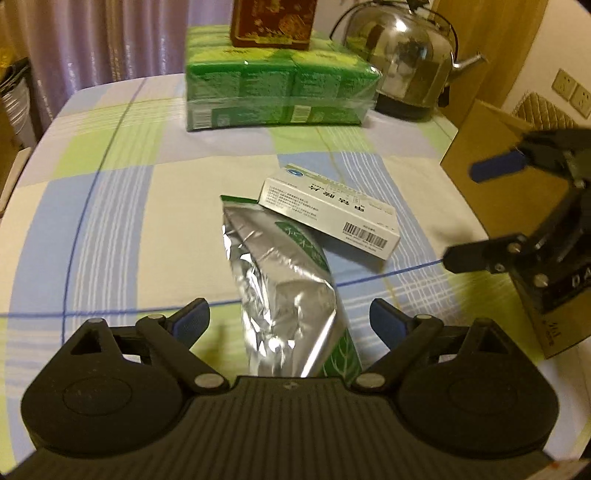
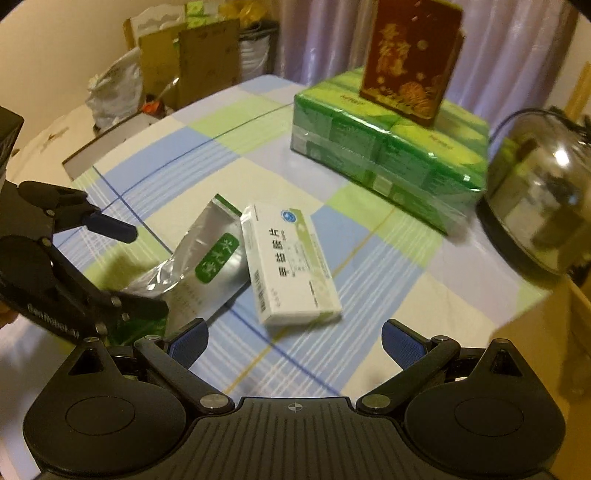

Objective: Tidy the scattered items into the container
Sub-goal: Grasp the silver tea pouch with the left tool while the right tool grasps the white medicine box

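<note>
Left wrist view first: at lower centre the left tongs [image 1: 290, 321] stand spread wide, blue pads either side of a silver foil pouch [image 1: 284, 288] that lies on the checked surface [image 1: 110, 206], nothing pinched. Just above it, a white medicine box [image 1: 332, 218] rests tilted with one corner on the pouch's upper end. Up top centre sits a green wrapped tissue pack [image 1: 273, 88] with a dark red tin [image 1: 273, 22] standing on it, and a steel kettle [image 1: 402, 59] just to its right. At the right edge, the right tongs [image 1: 469, 214] hover, fingers apart, in front of a cardboard box [image 1: 476, 147].

Right wrist view now: the left tongs [image 2: 147, 269] come in from the left edge, spread around the pouch's [image 2: 207, 262] lower end. Box [image 2: 291, 266] at centre, touching the pouch. Right tongs [image 2: 293, 345] at the bottom, wide apart, holding nothing, just short of the box.
</note>
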A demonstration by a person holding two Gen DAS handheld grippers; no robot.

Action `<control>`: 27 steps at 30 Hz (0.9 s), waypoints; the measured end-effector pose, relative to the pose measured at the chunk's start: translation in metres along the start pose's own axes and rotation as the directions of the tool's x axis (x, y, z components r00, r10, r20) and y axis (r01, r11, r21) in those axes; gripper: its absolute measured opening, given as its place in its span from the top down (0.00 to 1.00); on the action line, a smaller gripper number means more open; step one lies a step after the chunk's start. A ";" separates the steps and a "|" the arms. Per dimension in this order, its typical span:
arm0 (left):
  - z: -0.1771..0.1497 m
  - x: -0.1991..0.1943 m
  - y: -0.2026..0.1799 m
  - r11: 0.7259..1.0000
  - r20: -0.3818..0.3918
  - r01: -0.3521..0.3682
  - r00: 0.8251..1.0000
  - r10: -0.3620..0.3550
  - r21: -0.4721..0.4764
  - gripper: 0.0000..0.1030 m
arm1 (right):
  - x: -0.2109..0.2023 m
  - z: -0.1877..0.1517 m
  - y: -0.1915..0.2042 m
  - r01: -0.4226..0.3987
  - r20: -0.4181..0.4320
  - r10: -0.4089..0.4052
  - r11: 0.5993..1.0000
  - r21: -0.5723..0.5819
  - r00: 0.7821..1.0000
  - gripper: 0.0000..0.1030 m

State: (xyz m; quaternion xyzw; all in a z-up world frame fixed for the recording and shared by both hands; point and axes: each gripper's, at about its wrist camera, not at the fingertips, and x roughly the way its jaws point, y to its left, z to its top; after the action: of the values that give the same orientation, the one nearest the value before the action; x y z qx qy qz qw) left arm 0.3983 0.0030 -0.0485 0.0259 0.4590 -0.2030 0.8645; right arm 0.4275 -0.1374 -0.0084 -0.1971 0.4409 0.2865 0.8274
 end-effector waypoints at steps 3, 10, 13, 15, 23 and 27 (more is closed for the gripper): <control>0.005 0.012 0.003 1.000 -0.023 0.014 1.000 -0.014 0.010 0.12 | 0.018 0.011 -0.009 -0.018 -0.025 0.017 1.000 -0.024 1.000 0.04; 0.008 0.024 0.017 0.999 -0.044 0.031 0.999 -0.030 0.026 0.11 | 0.054 0.030 -0.026 -0.094 -0.074 0.093 0.996 -0.009 0.993 0.05; 0.008 0.024 0.020 0.999 -0.040 0.034 0.999 -0.033 0.029 0.10 | 0.066 0.035 -0.024 -0.109 -0.092 0.105 0.993 -0.037 0.990 0.05; 0.009 0.026 0.022 0.999 -0.043 0.041 0.998 -0.040 0.018 0.10 | 0.073 0.038 -0.023 -0.120 -0.104 0.114 0.991 -0.051 0.988 0.05; 0.009 0.036 0.024 0.998 -0.051 0.056 0.997 -0.056 0.003 0.10 | 0.098 0.046 -0.030 -0.131 -0.153 0.124 0.990 -0.041 0.981 0.17; 0.009 0.039 0.023 0.998 -0.054 0.056 0.997 -0.056 -0.006 0.10 | 0.108 0.045 -0.033 -0.141 -0.173 0.138 0.990 -0.008 0.975 0.29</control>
State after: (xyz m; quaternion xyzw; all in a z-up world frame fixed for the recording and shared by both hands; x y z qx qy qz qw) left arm 0.4331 0.0091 -0.0780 0.0165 0.4832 -0.2253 0.8459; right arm 0.5249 -0.1037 -0.0732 -0.1979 0.5205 0.3303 0.7621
